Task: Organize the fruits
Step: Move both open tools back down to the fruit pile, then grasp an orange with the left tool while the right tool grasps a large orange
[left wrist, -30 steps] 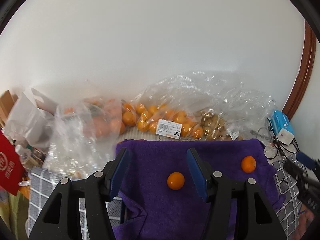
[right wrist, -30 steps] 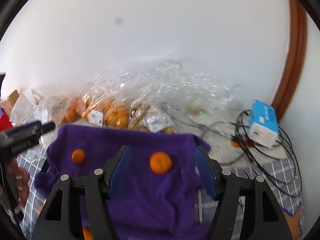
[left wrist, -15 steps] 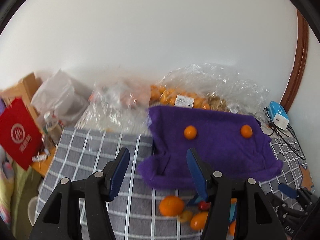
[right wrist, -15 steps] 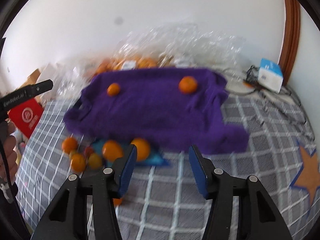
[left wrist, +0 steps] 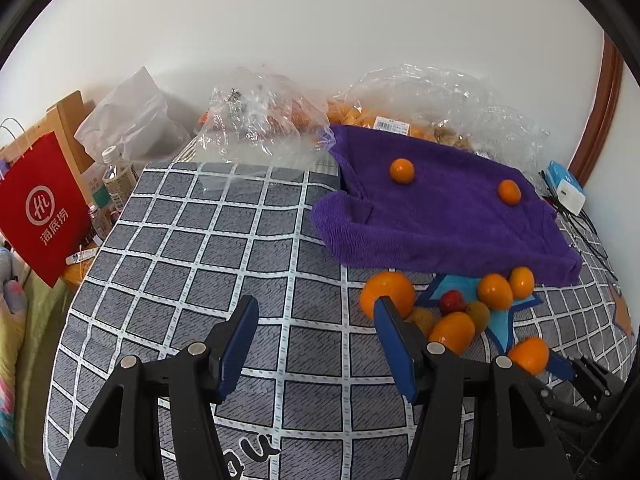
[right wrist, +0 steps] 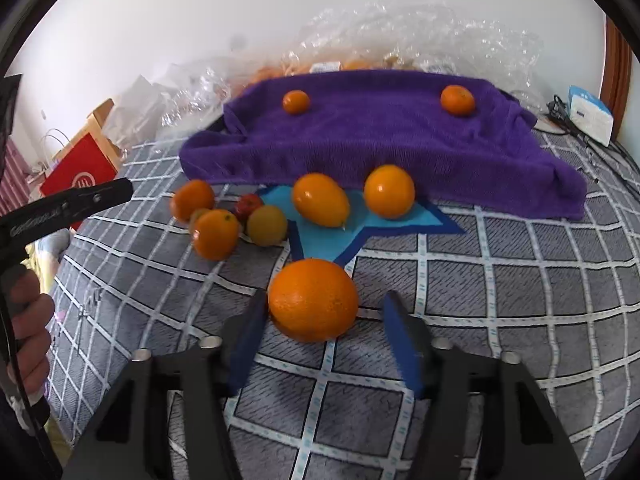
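Observation:
A purple towel [left wrist: 440,216] [right wrist: 380,136] lies at the back of the checked bedspread with two small oranges on it [left wrist: 402,171] [right wrist: 457,99]. In front of it lie several loose fruits: a large orange [right wrist: 313,300] [left wrist: 528,355], other oranges [right wrist: 320,199] [left wrist: 386,294], a yellow fruit [right wrist: 267,225] and a small red one [right wrist: 248,205] [left wrist: 452,301]. My right gripper [right wrist: 324,316] is open, its blue pads on either side of the large orange. My left gripper [left wrist: 314,320] is open and empty over bare bedspread, left of the fruit pile.
Clear plastic bags of oranges [left wrist: 404,120] line the wall behind the towel. A red paper bag [left wrist: 44,208] and bottles [left wrist: 116,178] stand off the left edge. A white-blue box [left wrist: 566,186] and cables lie at the right. The left gripper's handle [right wrist: 64,210] shows in the right view.
Both grippers have pulled back from the towel and lowered toward the bedspread. The loose fruit pile came into view, and my right gripper now straddles the large orange.

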